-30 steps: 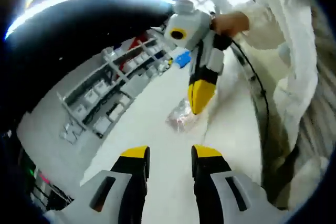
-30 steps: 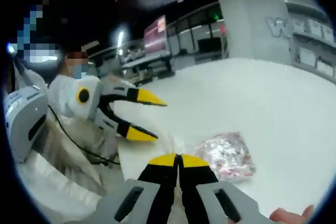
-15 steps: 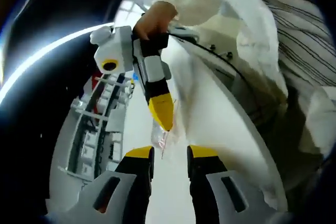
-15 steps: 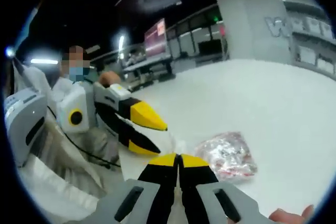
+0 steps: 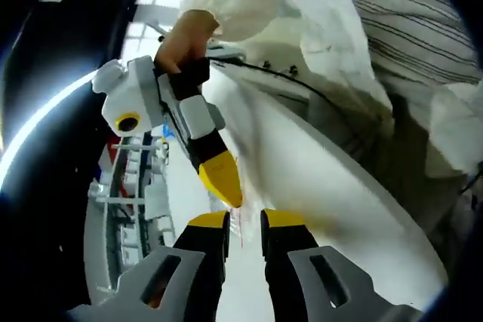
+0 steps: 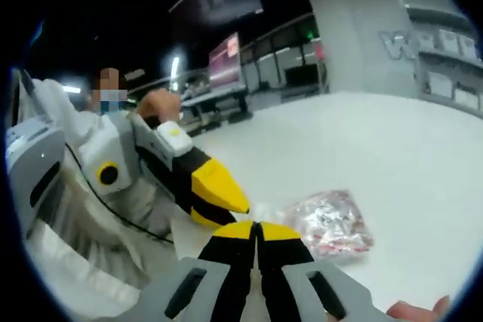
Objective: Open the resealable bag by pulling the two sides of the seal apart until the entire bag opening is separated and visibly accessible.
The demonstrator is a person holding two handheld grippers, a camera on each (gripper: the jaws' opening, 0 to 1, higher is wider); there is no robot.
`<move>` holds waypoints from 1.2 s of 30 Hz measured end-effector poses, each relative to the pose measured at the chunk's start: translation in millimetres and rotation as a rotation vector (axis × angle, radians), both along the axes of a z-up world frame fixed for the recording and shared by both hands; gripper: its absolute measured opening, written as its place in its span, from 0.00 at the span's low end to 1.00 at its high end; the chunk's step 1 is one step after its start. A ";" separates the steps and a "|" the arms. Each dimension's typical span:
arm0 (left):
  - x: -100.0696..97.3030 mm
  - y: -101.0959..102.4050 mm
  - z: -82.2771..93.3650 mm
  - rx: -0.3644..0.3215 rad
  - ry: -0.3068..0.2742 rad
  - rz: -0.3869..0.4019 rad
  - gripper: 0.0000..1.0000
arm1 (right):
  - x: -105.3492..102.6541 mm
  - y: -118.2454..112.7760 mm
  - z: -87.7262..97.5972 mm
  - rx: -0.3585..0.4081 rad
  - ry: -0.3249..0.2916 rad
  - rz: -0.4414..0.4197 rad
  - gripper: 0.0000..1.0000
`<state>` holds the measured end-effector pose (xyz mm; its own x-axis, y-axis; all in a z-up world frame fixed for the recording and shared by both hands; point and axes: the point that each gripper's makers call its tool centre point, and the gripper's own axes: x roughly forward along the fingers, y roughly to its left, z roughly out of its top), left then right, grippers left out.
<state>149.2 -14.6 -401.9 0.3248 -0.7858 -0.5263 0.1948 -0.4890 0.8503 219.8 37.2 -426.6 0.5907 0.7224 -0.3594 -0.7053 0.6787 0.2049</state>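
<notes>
The clear resealable bag [image 6: 329,223], with reddish and white contents, lies on the white table [image 6: 392,141] just right of my right gripper [image 6: 256,228]. That gripper is shut, and the bag's clear near edge runs into its tips. In the left gripper view the bag [image 5: 241,230] appears as a thin edge-on strip between my own two yellow-tipped jaws. My left gripper [image 5: 244,221] is open with a narrow gap. The right gripper [image 5: 223,180] comes down from the upper left to the same strip. The left gripper [image 6: 211,200] sits close beside the right one's tips.
Grey shelf racks [image 5: 124,201] stand along the far side of the table. A person in a white coat [image 6: 72,209] is at the table edge, with a black cable [image 5: 302,84] trailing. A grey wall with letters [image 6: 407,35] and desks [image 6: 219,96] lie behind.
The left gripper has swung in close to the right gripper's tips and its jaws have narrowed around the bag's edge. The right gripper and the bag have held still.
</notes>
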 end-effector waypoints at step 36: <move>55.1 51.1 -30.4 0.008 -0.071 -0.035 0.08 | -4.6 -1.6 -3.4 0.092 0.014 -0.009 0.00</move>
